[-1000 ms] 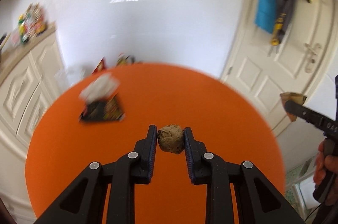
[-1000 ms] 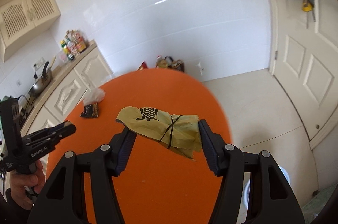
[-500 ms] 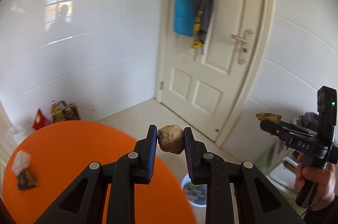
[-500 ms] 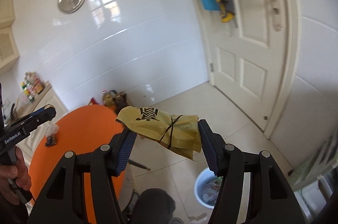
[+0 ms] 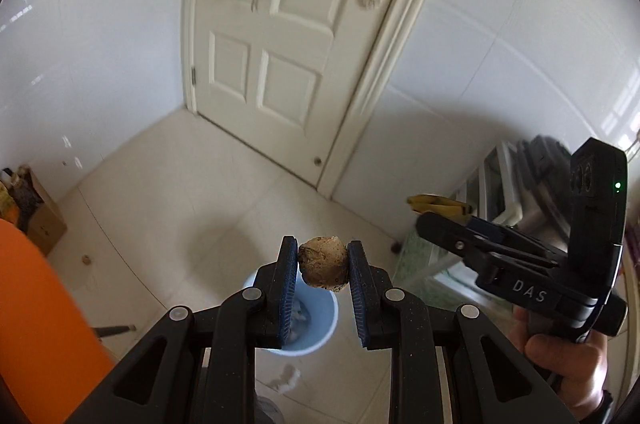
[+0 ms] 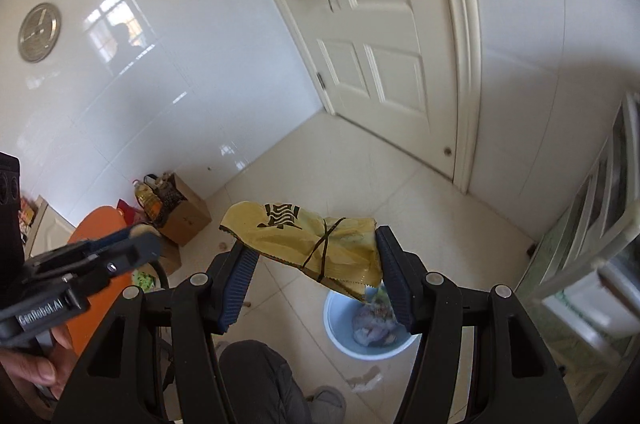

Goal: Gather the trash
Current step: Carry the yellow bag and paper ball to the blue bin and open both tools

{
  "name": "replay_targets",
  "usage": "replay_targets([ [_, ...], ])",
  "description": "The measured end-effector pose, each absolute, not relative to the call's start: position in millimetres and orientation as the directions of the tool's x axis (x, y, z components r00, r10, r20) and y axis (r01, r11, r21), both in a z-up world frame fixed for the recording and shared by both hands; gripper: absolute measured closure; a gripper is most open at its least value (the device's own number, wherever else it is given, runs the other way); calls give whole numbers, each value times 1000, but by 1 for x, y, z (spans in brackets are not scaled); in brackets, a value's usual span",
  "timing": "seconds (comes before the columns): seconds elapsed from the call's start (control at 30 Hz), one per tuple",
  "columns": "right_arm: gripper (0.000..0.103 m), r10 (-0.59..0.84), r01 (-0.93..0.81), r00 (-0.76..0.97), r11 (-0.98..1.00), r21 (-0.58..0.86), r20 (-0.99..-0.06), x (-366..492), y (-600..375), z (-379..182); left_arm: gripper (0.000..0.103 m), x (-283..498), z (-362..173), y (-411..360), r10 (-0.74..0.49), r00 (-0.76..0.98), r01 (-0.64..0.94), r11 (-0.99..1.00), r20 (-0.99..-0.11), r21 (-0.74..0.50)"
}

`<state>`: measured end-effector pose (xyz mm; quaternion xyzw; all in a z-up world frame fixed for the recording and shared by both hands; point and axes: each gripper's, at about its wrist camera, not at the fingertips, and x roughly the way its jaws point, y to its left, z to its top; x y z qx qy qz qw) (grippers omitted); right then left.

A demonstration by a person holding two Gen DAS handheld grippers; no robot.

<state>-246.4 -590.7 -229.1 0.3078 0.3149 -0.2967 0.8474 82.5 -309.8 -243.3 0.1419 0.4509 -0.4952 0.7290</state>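
Left gripper [image 5: 322, 258] clamped on a round, crumpled brown paper ball [image 5: 322, 265], held in the air above a pale blue plastic bin [image 5: 327, 320] on the cream tiled floor [image 5: 160, 184]. Right gripper [image 6: 312, 260] closed on a flat yellow snack wrapper with black print [image 6: 308, 242], pinched from both sides, just above and left of the same bin [image 6: 340, 338], half full of rubbish. White panelled door [image 6: 384, 72] far behind; orange round table [image 5: 28, 308] at near left.

White door [image 5: 276, 64], orange table [image 5: 36, 312] — cardboard box [image 6: 186, 220]
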Motion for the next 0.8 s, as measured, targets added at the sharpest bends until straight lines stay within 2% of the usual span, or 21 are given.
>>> replay_targets([
  [0.17,43,-224,725,600,558,404,-768,-237,-617,-287,82,100,-295,-347,-505,27,831,491,-863,-262],
  [0.37,40,-131,743,594,469,478,-794,-228,-644,-337,81,124,-326,-383,-433,-18,822,506,-901,-260],
  [0.43,34,-117,746,600,439,501,-791,-229,-650,-348,70,136,-336,-405,-410,-38,822,506,-911,-261],
  [0.47,24,-113,751,599,425,506,-793,-229,-653,-352,65,138,-337,-407,-400,-32,823,510,-916,-251],
  [0.53,20,-103,757,596,403,514,-796,-233,-657,-359,40,150,-337,-418,-388,-12,823,520,-922,-229],
  [0.6,8,-115,766,588,398,505,-801,-236,-658,-359,34,150,-339,-420,-381,5,817,535,-925,-216],
  [0.67,2,-137,775,580,396,493,-803,-236,-659,-356,26,148,-344,-419,-361,23,811,552,-932,-194],
  [0.8,0,-187,797,557,396,457,-809,-242,-658,-346,22,137,-336,-413,-344,94,805,578,-934,-132],
])
